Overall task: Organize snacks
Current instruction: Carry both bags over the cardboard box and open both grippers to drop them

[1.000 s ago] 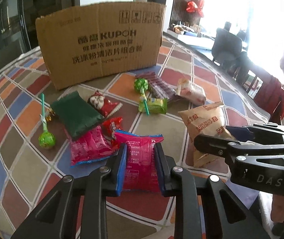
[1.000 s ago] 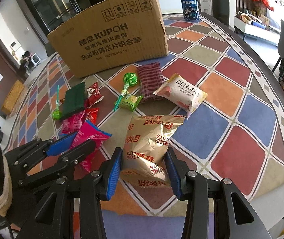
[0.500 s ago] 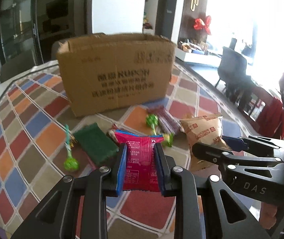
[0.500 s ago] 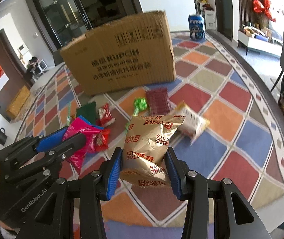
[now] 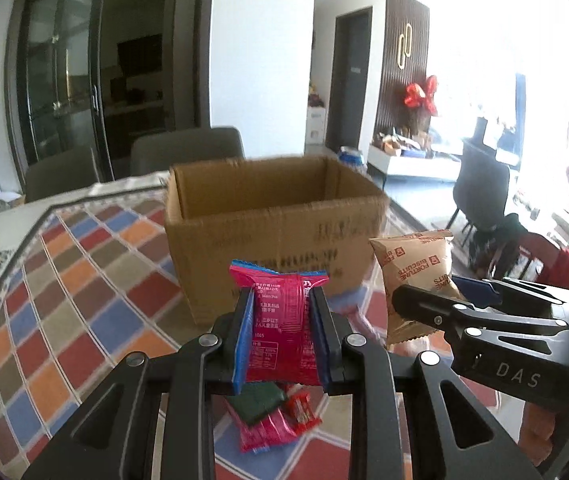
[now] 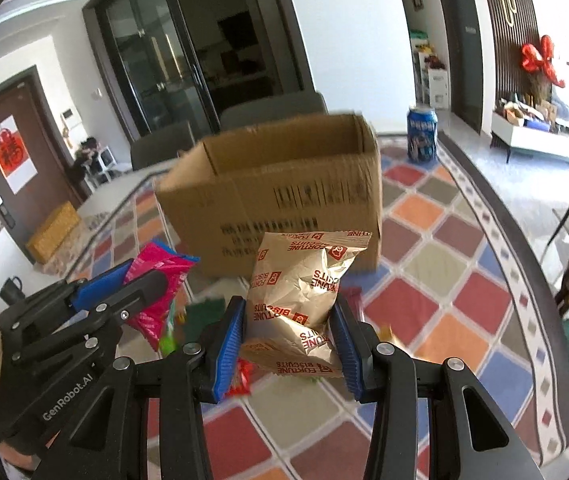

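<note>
My left gripper (image 5: 282, 312) is shut on a pink snack packet (image 5: 280, 332) and holds it in the air in front of the open cardboard box (image 5: 276, 216). My right gripper (image 6: 286, 320) is shut on a gold Fortune Biscuits bag (image 6: 304, 292), also lifted in front of the box (image 6: 284, 184). The gold bag (image 5: 416, 276) and right gripper (image 5: 464, 304) show at the right of the left wrist view. The pink packet (image 6: 156, 284) and left gripper (image 6: 124, 288) show at the left of the right wrist view. The box's top is open.
Below the left gripper lie a green packet (image 5: 258, 400), a pink packet (image 5: 264, 432) and a small red packet (image 5: 302, 416) on the chequered tablecloth (image 5: 64, 300). A Pepsi can (image 6: 422, 134) stands right of the box. Grey chairs (image 5: 186, 150) stand behind the table.
Both grippers have risen from the table with their packets and tilted up, so the box's open top now shows. The snacks left on the table have dropped low in view.
</note>
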Demonstrator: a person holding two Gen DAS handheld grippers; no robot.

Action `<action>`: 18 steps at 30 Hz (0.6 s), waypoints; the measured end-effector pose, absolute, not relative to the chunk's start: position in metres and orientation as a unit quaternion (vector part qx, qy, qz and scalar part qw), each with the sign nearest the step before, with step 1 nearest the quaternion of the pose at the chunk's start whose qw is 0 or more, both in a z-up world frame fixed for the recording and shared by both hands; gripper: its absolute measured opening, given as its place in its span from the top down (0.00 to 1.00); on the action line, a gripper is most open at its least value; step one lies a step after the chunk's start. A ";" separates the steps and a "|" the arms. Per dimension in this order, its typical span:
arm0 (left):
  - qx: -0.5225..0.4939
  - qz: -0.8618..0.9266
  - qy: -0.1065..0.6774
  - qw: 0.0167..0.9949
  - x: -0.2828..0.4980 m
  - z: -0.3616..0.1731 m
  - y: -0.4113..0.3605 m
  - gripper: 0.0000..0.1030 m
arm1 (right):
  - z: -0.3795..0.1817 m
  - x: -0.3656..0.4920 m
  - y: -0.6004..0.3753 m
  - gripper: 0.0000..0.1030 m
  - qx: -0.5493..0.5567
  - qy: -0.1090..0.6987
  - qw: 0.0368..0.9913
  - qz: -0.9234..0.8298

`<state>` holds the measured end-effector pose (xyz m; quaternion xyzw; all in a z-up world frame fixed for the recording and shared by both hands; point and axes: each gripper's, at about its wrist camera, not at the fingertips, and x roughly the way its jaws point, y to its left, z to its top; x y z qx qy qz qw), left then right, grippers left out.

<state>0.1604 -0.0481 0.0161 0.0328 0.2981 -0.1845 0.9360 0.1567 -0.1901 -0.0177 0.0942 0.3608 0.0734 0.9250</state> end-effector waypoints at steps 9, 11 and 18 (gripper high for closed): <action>0.048 -0.170 0.259 0.950 0.185 0.045 -0.046 0.74 | 0.022 0.184 -0.187 0.57 0.077 0.309 0.945 0.072; 0.054 -0.167 0.252 0.952 0.191 0.050 -0.046 0.74 | 0.029 0.192 -0.188 0.57 0.075 0.302 0.948 0.073; 0.055 -0.163 0.249 0.953 0.223 0.064 -0.045 0.74 | 0.042 0.224 -0.190 0.57 0.072 0.299 0.948 0.079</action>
